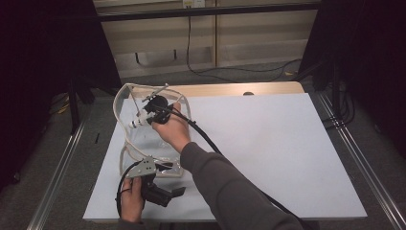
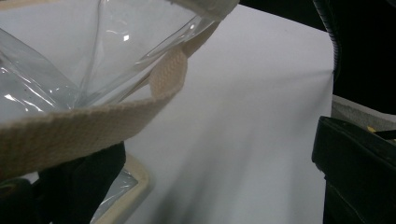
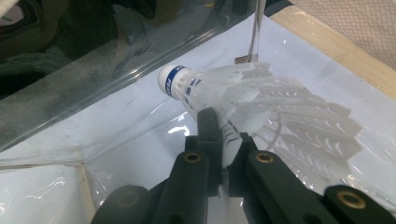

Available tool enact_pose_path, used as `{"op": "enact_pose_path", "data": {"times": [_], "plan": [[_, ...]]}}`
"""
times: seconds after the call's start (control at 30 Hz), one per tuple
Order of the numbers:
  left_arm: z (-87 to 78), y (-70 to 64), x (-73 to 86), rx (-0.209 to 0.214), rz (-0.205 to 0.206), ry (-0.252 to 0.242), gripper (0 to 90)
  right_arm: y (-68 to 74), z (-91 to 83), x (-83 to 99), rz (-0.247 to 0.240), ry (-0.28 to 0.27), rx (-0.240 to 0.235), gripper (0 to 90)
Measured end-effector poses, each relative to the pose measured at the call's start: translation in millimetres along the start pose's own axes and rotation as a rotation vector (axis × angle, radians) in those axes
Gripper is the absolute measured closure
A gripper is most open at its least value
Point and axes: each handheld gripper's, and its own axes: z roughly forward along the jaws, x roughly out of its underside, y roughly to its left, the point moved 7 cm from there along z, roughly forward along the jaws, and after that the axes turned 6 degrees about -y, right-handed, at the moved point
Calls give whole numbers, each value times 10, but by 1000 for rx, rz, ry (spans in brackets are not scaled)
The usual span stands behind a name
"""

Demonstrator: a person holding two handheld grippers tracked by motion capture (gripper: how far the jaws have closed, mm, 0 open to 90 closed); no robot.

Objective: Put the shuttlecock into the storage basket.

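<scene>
- right gripper point(image 3: 224, 140) jaws, nearest the lens, are pinched on the feather skirt of a shuttlecock point(image 3: 243, 100); its cork with the blue band points away.
- the shuttlecock sits inside the mouth of a clear plastic tote bag point(image 1: 129, 124) on the white table point(image 1: 268, 153).
- left gripper point(image 1: 165, 165) holds the near rim by the cream webbing strap point(image 2: 70, 126); i cannot tell its jaw closure.
- advice: keep the rim lifted, lower the shuttlecock deep before letting go, and avoid crushing the feathers.

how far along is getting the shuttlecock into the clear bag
Done: the left gripper holds the clear bag open by its strap. In hand: the right gripper, shut on the shuttlecock, is inside the bag's mouth. Left: release it and withdraw.
</scene>
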Motion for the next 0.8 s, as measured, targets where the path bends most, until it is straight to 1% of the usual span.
{"op": "enact_pose_path", "data": {"times": [0.07,0.13,0.2,0.33,0.53,0.73,0.8], "plan": [[1,-1,1,0,0,0,29,-8,9,14,-15,10,9,885],[0,-2,1,0,1,1,29,-17,23,40,-20,27,9,885],[-1,-2,1,1,0,1,29,-22,34,47,-21,27,8,885],[-1,-2,2,-1,0,2,29,-25,55,58,-39,31,9,885],[-1,-2,1,0,0,0,30,-28,84,70,-42,30,0,884],[0,-2,1,0,0,0,29,-33,97,76,-51,30,7,884],[-1,-3,3,-1,-1,2,29,-23,105,80,-50,30,-2,883]]}}
